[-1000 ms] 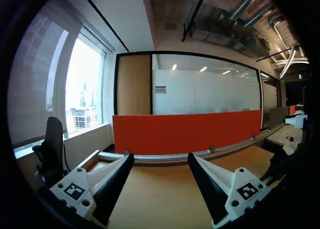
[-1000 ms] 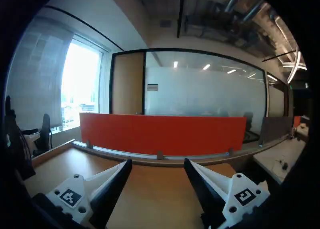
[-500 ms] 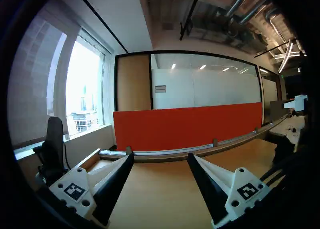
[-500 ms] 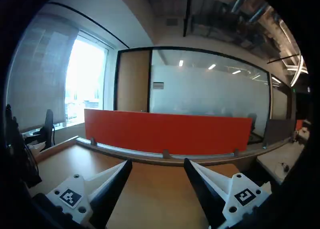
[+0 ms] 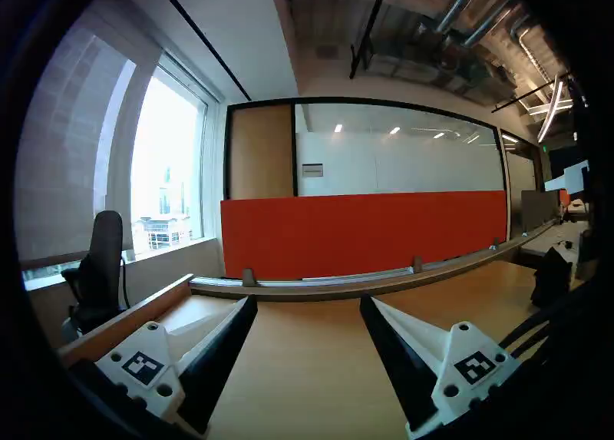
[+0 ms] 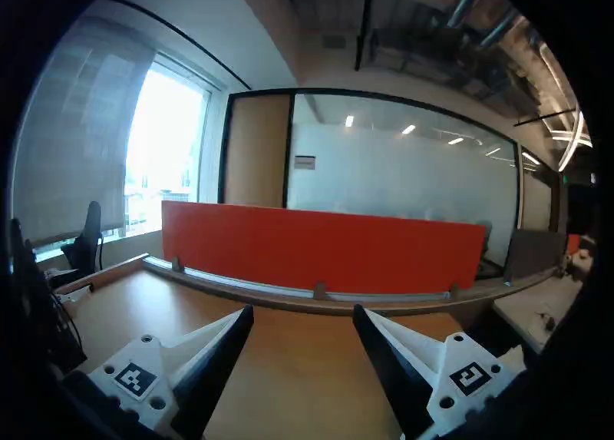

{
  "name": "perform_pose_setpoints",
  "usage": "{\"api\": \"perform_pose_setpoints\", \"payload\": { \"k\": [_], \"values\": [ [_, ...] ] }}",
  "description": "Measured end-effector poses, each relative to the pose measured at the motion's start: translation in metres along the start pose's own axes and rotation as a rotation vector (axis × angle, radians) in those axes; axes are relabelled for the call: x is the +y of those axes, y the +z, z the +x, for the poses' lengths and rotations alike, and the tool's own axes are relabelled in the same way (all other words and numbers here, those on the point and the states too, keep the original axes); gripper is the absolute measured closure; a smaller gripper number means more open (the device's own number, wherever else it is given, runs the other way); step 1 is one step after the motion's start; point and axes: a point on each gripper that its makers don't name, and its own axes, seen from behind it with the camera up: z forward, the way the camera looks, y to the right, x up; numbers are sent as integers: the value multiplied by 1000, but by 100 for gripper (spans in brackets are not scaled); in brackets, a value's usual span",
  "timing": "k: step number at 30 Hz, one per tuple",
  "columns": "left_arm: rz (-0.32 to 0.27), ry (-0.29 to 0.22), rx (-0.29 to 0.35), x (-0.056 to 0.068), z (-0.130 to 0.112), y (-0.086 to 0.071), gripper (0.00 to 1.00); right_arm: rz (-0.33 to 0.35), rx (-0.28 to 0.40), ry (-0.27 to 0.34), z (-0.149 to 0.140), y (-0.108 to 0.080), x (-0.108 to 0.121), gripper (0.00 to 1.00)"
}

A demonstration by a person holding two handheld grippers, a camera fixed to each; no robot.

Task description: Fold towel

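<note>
Left hand-held gripper (image 5: 307,298) is wide open in the left gripper view, w/ nothing btwn its two white fingers (image 5: 192,348); each finger has a black inner pad and a square black-and-white marker (image 5: 143,367). Below and ahead of it lies bare wooden worktop (image 5: 307,378). At the worktop's far edge an orange divider panel (image 5: 361,233) stands upright, w/ a frosted glass wall (image 5: 399,163) behind it. A bright window (image 5: 165,186) is at left, w/ a black office chair (image 5: 100,275) near it. Pipes (image 5: 476,18) run along the ceiling. A dark obj (image 5: 551,275) sits on the worktop at far right; can't tell what it is. In the right gripper view, the right hand-held gripper (image 6: 302,309) is also wide open and holds nothing, over the same wooden worktop (image 6: 299,378). The orange panel (image 6: 322,248) runs across the back, w/ the window (image 6: 165,156) and chair (image 6: 84,244) at left. A pale neighbouring desk (image 6: 537,309) is at right. Dark cables (image 6: 46,317) hang at the left edge. Where the towel lies: can't tell.
</note>
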Motion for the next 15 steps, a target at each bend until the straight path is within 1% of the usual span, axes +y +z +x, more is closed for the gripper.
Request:
{"api": "perform_pose_setpoints", "payload": {
  "k": [8,15],
  "values": [
    [2,-9,10,3,-24,-5,1,-6,18,-12,-10,-1,-1,0],
    [11,-17,9,0,-48,-9,1,-15,27,-21,-21,-4,0,0]
  ]
}}
